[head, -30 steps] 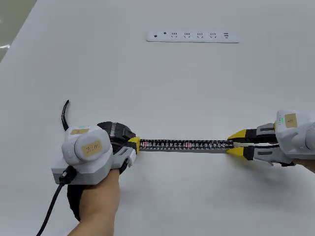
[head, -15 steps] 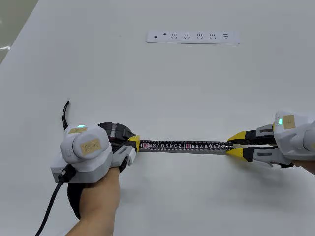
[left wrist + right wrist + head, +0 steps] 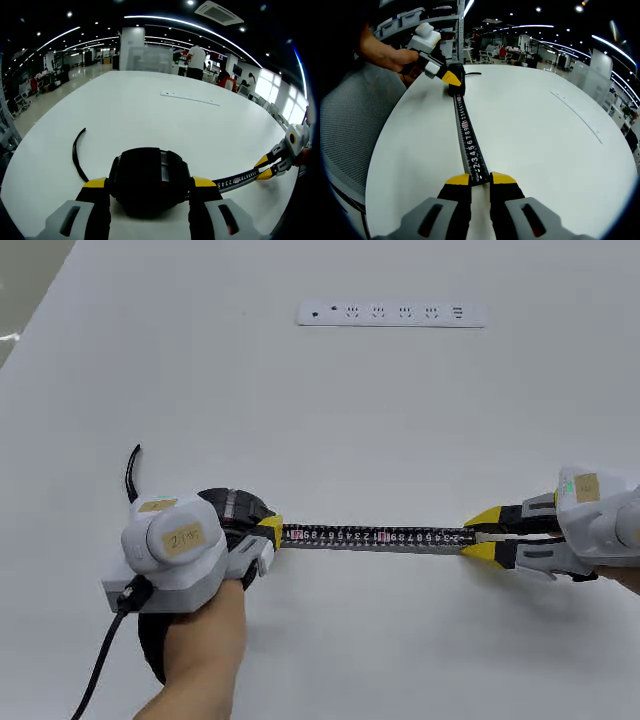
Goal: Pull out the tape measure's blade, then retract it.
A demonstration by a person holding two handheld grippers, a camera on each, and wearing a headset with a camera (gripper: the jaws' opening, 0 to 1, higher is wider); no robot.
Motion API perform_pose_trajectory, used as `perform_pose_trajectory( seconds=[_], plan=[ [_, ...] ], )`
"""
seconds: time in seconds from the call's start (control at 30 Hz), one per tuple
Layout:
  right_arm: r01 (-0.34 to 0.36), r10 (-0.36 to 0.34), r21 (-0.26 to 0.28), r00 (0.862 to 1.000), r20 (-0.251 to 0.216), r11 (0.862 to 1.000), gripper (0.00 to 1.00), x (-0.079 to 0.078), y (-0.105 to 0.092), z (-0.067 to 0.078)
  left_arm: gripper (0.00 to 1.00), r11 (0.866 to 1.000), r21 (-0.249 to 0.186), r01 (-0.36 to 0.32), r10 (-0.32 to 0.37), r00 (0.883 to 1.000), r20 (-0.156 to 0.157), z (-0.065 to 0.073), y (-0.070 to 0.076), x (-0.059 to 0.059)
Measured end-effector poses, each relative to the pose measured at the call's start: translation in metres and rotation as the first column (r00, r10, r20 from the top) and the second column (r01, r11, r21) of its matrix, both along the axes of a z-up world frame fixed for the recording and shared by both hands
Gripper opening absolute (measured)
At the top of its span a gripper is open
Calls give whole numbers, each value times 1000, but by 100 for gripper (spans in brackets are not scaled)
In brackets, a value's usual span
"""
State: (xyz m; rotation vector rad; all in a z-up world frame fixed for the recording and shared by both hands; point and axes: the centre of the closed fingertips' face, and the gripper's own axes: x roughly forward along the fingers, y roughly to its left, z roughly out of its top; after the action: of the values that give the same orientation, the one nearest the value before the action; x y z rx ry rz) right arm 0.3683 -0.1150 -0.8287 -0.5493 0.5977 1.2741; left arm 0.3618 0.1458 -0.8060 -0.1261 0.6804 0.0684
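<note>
Finds tape measure case (image 3: 235,512) resting on table (image 3: 300,410), clamped across its sides by left gripper (image 3: 150,183). Runs blade (image 3: 375,536) flat along the surface to right gripper (image 3: 480,178), pinched narrow on the blade end. Shows no added extension against the previous second: same blade span, same gripper stations. Indicates pull-out phase likely complete, retraction pending. Calls for controlled feed-back toward case. Leaves power strip (image 3: 391,314) well apart at far side.

Black tape measure (image 3: 238,508), numbered blade (image 3: 375,536) drawn out, seemingly flat
</note>
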Motion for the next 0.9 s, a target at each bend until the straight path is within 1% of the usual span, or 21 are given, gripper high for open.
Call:
perform_pose_trajectory(
  seconds=[0.17, 0.27, 0.6, 0.8, 0.9],
  plan=[
    [4, -4, -3, 1000, 1, 1000, 11, -1, 0, 0, 59, 1000, -2, 4, -4, 1000, -6, 0, 0, -1],
    [7, -7, -3, 1000, -2, 1000, 11, -1, 0, 0, 59, 1000, -2, 4, -4, 1000, -1, 0, 0, -1],
    [12, -12, -6, 1000, -7, 1000, 11, -3, -1, 1, 57, 1000, -7, 14, -14, 1000, -11, -1, 2, -2],
    [14, -14, -8, 1000, -9, 1000, 11, -4, -1, 1, 57, 1000, -8, 17, -17, 1000, -9, 0, 2, -2],
    [14, -15, -8, 1000, -10, 1000, 11, -3, -1, 1, 57, 1000, -18, 13, -13, 1000, -10, 0, 2, -2]
  ],
)
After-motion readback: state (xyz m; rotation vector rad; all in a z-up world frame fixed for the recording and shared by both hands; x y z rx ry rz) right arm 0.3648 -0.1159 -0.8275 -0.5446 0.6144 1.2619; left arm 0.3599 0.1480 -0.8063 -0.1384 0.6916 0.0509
